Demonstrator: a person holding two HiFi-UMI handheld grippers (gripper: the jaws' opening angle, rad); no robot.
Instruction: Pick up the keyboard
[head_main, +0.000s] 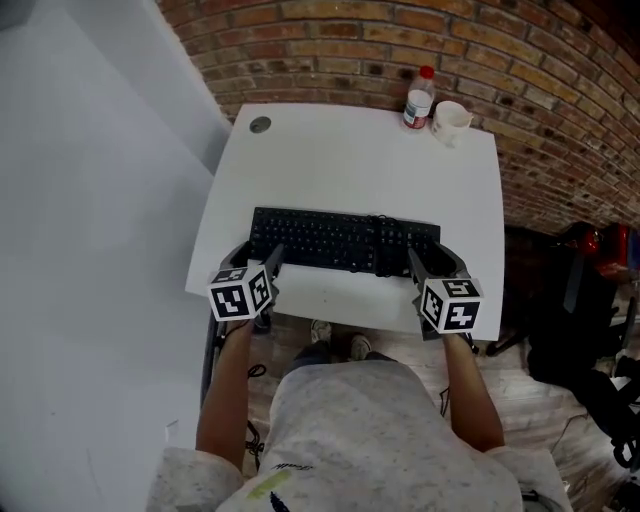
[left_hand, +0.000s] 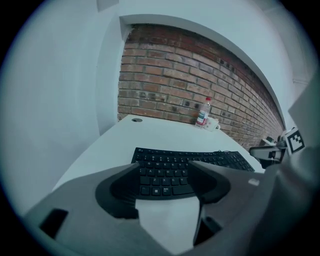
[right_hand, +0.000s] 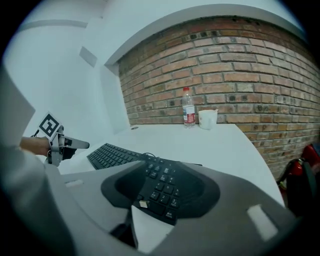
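A black keyboard (head_main: 340, 240) lies flat near the front edge of the white table (head_main: 360, 160). My left gripper (head_main: 262, 264) is at its near left corner, the jaws standing apart. In the left gripper view the keyboard's (left_hand: 200, 159) left keys show in the gap of the left gripper (left_hand: 165, 174), with no pad pressing on them. My right gripper (head_main: 435, 266) is at the keyboard's near right end, also open. In the right gripper view the number pad (right_hand: 161, 186) lies between the wide jaws of the right gripper (right_hand: 159, 192), with nothing gripped.
A plastic bottle (head_main: 419, 98) with a red cap and a white mug (head_main: 450, 118) stand at the table's far right, against the brick wall. A round cable hole (head_main: 260, 125) is at the far left. A white wall flanks the left; dark bags (head_main: 590, 300) sit on the floor at the right.
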